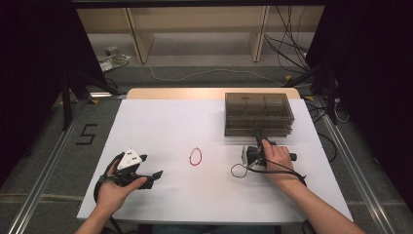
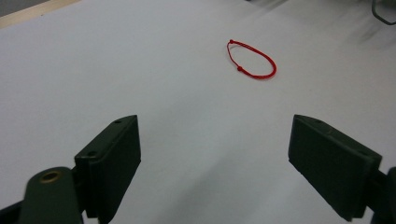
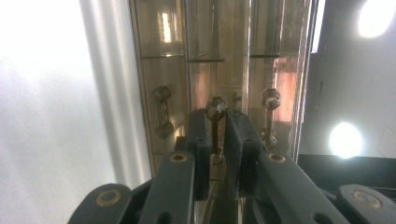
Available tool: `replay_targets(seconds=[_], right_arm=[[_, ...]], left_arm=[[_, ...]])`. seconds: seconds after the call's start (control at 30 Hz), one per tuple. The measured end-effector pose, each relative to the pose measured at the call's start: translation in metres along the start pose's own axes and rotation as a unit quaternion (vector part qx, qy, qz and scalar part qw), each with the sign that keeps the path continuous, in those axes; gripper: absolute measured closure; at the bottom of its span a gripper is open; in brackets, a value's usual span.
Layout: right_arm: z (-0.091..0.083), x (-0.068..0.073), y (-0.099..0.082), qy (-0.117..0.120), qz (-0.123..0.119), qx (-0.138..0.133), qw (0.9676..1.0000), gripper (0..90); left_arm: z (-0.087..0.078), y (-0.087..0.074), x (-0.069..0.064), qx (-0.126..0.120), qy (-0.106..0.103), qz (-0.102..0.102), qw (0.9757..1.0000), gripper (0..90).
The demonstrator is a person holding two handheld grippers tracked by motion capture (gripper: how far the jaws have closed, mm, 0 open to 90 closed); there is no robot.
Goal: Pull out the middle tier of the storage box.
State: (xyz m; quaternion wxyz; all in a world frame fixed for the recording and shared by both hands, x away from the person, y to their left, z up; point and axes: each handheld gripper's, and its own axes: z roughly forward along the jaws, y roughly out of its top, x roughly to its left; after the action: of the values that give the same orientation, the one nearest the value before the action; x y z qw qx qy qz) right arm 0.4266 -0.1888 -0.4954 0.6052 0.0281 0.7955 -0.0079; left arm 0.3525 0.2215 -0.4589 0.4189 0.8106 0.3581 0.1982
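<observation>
Two tools are at work: the right tool [image 3: 215, 140] is clamped on the middle metal knob handle [image 3: 216, 108] of a smoky clear-plastic drawer box [image 1: 259, 114] directly ahead of it. The left tool [image 2: 215, 158] gapes wide and empty, a thin red cord bracelet [image 2: 251, 59] lying ahead of it on the smooth white bench [image 1: 165, 122]; a black "5" [image 1: 87, 134] marks the floor.

**Left gripper wide open and low, right gripper nearly closed at arm's reach**

Both forearms enter from the near edge in the high view. The left hand [image 1: 117, 187] wraps the left gripper [image 1: 155, 176] from below and behind, with its grey three-cornered plate facing up and its body lying low and roughly level, pointing inward to the right. In the left gripper view its jaws stand far apart with nothing between them. The right arm stretches farther forward; the right hand [image 1: 278, 157] grasps the right gripper [image 1: 259, 136] from above, pointing away from the person. In the right gripper view its jaws stand close together, a narrow gap left between the pads, clamped on a thin metal stem.
</observation>
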Motion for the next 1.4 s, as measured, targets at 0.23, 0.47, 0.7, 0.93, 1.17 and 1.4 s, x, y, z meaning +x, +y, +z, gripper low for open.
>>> replay_targets(seconds=[0.23,0.47,0.7,0.93,1.17,1.4], right_arm=[[-0.0017,0.0003,0.0002,0.002,0.002,0.002,1.0000,81.4],[-0.0042,0.0004,0.0001,0.004,0.006,0.004,1.0000,81.3],[-0.0059,0.0008,-0.0001,0.004,0.007,0.004,1.0000,81.3],[-0.0069,0.0005,-0.0001,0.007,0.008,0.005,0.9999,81.3],[-0.0073,0.0004,-0.0005,0.007,0.008,0.001,0.9999,81.2],[-0.0086,0.0007,-0.0007,0.008,0.012,0.001,0.9999,81.1]], left_arm=[[-0.0001,-0.0001,-0.0001,0.000,0.000,0.000,1.0000,17.0],[-0.0001,-0.0002,-0.0002,-0.001,0.000,0.001,1.0000,17.0],[-0.0001,-0.0003,-0.0002,0.000,0.000,0.002,1.0000,17.0],[-0.0002,-0.0003,-0.0003,-0.001,0.000,0.002,1.0000,17.0],[0.0001,-0.0002,-0.0009,-0.002,-0.002,0.003,1.0000,16.9],[0.0001,-0.0002,-0.0006,-0.002,-0.002,0.002,1.0000,16.9]])
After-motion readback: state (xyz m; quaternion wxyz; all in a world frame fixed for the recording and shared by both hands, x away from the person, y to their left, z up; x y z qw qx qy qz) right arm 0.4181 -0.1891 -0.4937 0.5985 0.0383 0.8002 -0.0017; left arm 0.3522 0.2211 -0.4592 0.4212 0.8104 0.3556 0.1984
